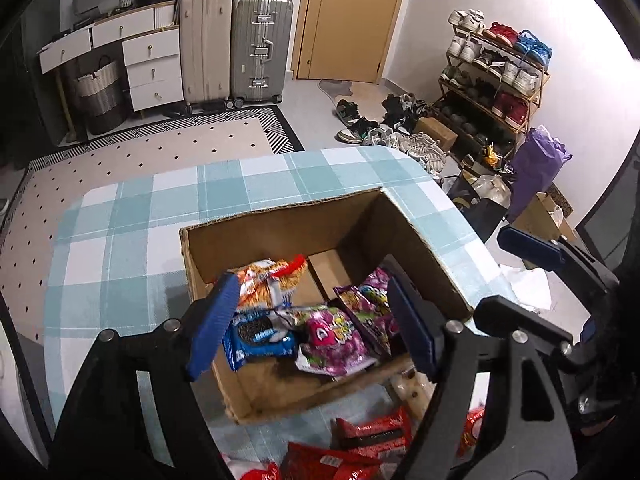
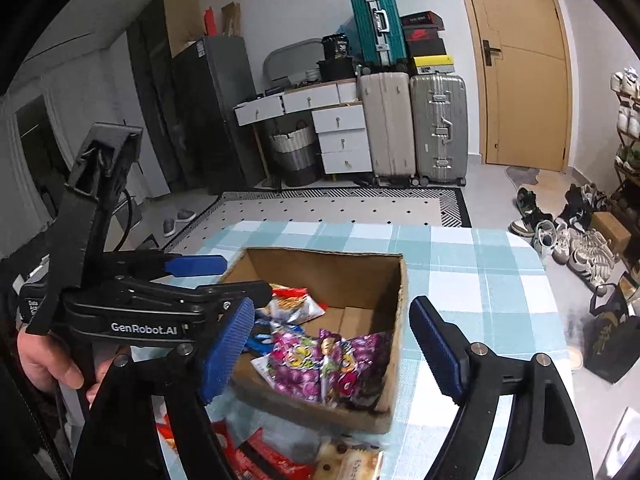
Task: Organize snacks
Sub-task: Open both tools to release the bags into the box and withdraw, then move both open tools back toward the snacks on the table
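Note:
An open cardboard box (image 1: pixel 280 216) (image 2: pixel 400 320) stands on the checked tablecloth. Inside lie purple candy bags (image 1: pixel 336 336) (image 2: pixel 320 364), a blue Oreo pack (image 1: pixel 260 336) and an orange-white snack bag (image 1: pixel 264 280) (image 2: pixel 296 304). Red snack packs (image 1: pixel 372 436) (image 2: pixel 256 456) and a beige cookie pack (image 2: pixel 352 460) lie on the cloth in front of the box. My left gripper (image 1: pixel 312 320) is open and empty above the box's near side. My right gripper (image 2: pixel 332 352) is open and empty, also above the box. The left gripper shows in the right wrist view (image 2: pixel 192 280).
The table (image 1: pixel 120 240) has rounded edges. Beyond it are a patterned rug (image 1: pixel 160 148), suitcases (image 1: pixel 236 48), white drawers (image 1: pixel 152 64), a door (image 1: pixel 352 20), a shoe rack (image 1: pixel 492 76), loose shoes (image 1: pixel 380 128) and bags (image 1: pixel 536 168) on the floor.

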{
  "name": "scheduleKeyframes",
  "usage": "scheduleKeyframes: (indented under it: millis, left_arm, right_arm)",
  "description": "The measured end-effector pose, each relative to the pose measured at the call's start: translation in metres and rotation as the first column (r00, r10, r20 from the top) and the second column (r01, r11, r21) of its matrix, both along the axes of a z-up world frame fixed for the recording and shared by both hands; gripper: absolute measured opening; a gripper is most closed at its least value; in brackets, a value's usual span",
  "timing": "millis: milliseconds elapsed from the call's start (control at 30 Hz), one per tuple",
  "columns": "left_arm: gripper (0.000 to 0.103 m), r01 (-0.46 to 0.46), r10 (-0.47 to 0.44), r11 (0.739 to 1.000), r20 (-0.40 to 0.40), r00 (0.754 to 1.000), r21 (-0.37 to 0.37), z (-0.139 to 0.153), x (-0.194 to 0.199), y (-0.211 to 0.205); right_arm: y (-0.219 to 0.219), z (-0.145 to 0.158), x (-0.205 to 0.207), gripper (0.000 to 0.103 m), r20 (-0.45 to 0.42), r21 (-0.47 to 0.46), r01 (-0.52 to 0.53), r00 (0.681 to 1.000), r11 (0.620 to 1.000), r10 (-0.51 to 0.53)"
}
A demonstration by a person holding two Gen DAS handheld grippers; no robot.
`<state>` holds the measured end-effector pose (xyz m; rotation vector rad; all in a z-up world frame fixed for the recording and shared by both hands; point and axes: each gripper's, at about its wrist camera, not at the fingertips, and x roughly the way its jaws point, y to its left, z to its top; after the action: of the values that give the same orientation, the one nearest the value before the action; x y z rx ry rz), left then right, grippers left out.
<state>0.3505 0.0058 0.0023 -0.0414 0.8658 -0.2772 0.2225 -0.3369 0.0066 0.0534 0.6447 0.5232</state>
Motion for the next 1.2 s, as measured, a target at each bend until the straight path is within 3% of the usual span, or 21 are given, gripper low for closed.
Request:
scheduleKeyframes:
  millis: [433,700,1200]
  left_arm:
    - [0.075,-0.005,0.005,1.000,0.047,0.999,0.014,0.036,-0.062,-0.001]
    - [0.081,-0.024,0.022,1.000,0.092,0.996,0.013,0.057,-0.106,-0.002]
    - [0.084,-0.030,0.030,1.000,0.141,0.990,-0.001,0.072,-0.196,-0.011]
  right_arm:
    - [0.002,0.035,-0.058,0.086,0.059,-0.011,-0.026,0.998,1.000,0.026]
    - [-0.008,0.055,-0.097,0.092,0.102,0.014,-0.007,0.995,1.000,0.006]
    - [-0.037,0.064,-0.177,0.094,0.135,0.019,0.038,0.990,0.999,-0.040]
